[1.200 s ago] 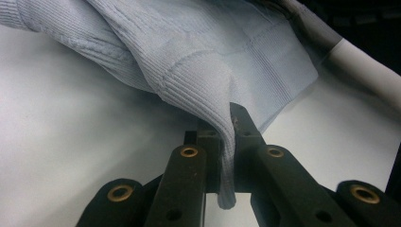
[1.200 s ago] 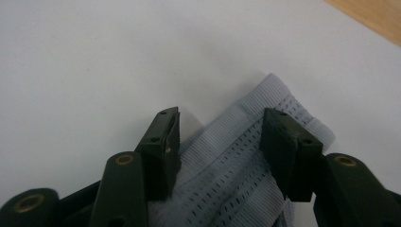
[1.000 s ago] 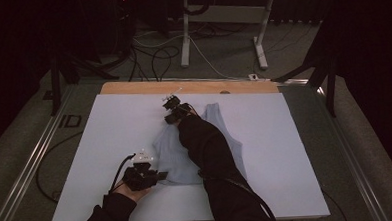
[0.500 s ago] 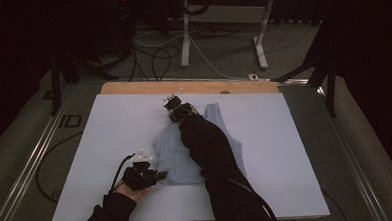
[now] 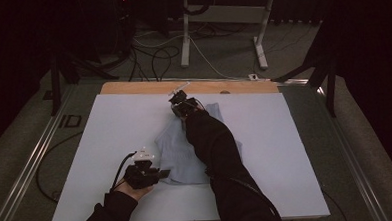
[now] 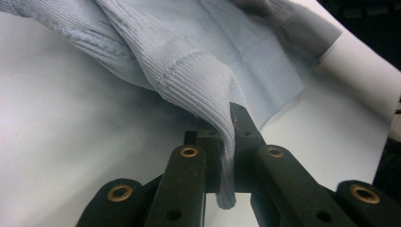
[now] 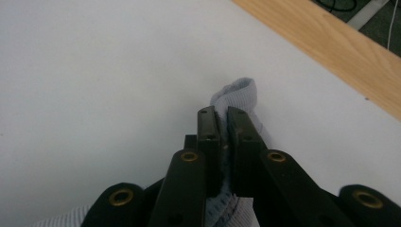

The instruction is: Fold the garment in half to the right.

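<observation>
A light blue knit garment [image 5: 178, 151] lies crumpled in the middle of the white table top [image 5: 110, 134]. My left gripper [image 5: 162, 174] sits at the garment's near left corner. In the left gripper view this gripper [image 6: 226, 130] is shut on a ribbed hem of the garment [image 6: 189, 61], which drapes away over the table. My right gripper [image 5: 180, 107] reaches across to the garment's far edge, and a dark sleeve hides the cloth's middle. Seen in the right gripper view, that gripper [image 7: 221, 116] is shut on a bunched ribbed fold of the garment [image 7: 236, 92], held just above the surface.
A wooden strip [image 5: 133, 87] runs along the table's far edge, also seen as the wooden strip [image 7: 331, 42]. Metal rails [image 5: 31, 162] flank the table on the left. Cables and a white stand [image 5: 185, 36] lie on the floor beyond.
My right gripper has shifted slightly up and to the right with the garment's far edge. The left gripper has kept still on the hem.
</observation>
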Demonstrator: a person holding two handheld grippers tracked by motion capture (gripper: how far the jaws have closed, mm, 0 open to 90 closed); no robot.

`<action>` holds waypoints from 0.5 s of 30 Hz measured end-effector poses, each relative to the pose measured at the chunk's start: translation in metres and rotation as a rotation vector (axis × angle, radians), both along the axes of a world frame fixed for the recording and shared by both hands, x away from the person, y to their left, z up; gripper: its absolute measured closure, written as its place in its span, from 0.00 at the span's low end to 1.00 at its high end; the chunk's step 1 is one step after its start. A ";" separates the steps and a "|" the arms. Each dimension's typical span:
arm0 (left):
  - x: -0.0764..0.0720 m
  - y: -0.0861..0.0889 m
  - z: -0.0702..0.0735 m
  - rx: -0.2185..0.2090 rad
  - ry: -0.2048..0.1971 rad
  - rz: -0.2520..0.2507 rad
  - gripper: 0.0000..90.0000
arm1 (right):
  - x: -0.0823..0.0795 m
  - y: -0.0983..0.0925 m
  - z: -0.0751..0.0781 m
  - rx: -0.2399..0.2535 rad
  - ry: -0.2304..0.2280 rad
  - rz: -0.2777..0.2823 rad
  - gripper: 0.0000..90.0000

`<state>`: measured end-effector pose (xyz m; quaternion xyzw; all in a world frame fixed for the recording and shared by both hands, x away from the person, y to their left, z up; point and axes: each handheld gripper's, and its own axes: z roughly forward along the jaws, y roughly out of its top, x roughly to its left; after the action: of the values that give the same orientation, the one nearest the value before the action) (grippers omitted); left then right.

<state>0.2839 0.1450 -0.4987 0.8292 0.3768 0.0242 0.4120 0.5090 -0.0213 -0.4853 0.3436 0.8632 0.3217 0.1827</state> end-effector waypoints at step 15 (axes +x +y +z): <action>-0.005 -0.027 0.026 0.022 -0.045 -0.074 0.96 | -0.009 -0.026 0.029 0.060 -0.035 0.003 0.95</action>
<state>0.2794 0.1180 -0.4725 0.8463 0.3361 0.0317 0.4121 0.4999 -0.0477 -0.4558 0.3419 0.8502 0.3538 0.1870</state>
